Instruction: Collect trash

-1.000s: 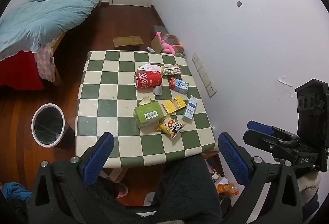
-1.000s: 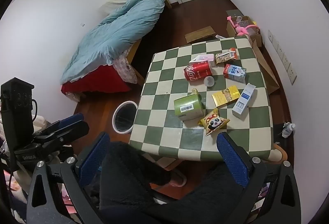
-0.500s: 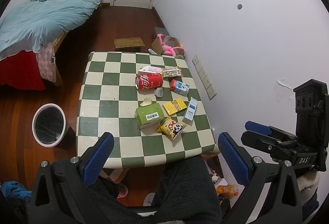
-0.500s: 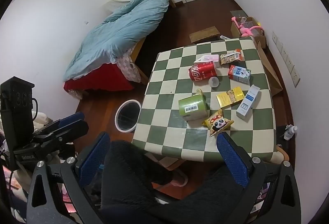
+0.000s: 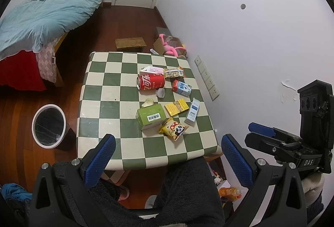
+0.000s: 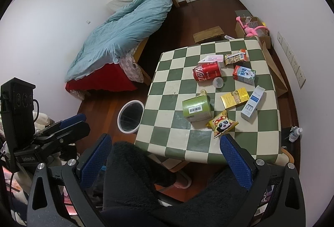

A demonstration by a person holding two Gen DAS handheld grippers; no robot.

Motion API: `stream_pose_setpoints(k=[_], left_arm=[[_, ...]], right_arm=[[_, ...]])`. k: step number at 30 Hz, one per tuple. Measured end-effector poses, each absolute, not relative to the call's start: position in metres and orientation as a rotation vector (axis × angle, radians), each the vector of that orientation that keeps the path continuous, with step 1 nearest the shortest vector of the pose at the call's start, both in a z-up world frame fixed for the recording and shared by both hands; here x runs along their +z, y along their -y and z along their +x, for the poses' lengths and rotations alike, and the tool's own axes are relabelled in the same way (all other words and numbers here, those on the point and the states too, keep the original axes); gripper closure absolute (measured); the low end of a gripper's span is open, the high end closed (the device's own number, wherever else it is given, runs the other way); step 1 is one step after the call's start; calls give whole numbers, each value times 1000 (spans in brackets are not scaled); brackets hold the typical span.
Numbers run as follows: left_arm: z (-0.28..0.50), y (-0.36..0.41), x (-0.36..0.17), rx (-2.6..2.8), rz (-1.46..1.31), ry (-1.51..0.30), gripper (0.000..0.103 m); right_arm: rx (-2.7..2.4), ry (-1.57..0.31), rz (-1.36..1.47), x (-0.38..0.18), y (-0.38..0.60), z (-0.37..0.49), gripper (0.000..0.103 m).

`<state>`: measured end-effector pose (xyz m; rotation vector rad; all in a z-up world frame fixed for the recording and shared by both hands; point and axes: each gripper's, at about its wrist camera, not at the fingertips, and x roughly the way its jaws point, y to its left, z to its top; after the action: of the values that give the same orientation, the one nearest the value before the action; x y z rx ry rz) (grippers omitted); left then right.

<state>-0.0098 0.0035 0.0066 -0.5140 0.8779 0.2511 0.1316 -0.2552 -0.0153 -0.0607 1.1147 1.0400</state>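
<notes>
Trash lies on the checkered table (image 5: 108, 89): a red cola can (image 5: 150, 81) on its side, a green box (image 5: 150, 115), a yellow panda snack bag (image 5: 174, 128), a yellow pack (image 5: 176, 107), a white-blue carton (image 5: 193, 111), a milk carton (image 5: 181, 87) and a small clear cup (image 5: 160, 92). A white-rimmed bin (image 5: 49, 126) stands on the floor left of the table. My left gripper (image 5: 167, 156) is open and empty, high above the table's near edge. My right gripper (image 6: 165, 156) is open and empty, also above the near edge; the can (image 6: 206, 71) and bin (image 6: 130, 115) show there too.
A bed with a blue duvet (image 5: 48, 14) stands at the far left. A cardboard box with a pink toy (image 5: 170, 47) and a low wooden stool (image 5: 130, 43) sit beyond the table. The white wall (image 5: 240, 39) runs along the table's right side. Dark-clothed legs (image 5: 177, 191) are below me.
Both grippers have lifted and drawn back a little, so the table looks slightly smaller and farther. Nothing on the table has moved.
</notes>
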Motion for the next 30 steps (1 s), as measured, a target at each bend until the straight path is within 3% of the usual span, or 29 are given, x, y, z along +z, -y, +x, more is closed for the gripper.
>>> stream_pose_setpoints(k=[30], left_arm=[[-7,1,1,248,-514,-882,0]], right_arm=[[1041,-1118,-62,-14,254,134,0]])
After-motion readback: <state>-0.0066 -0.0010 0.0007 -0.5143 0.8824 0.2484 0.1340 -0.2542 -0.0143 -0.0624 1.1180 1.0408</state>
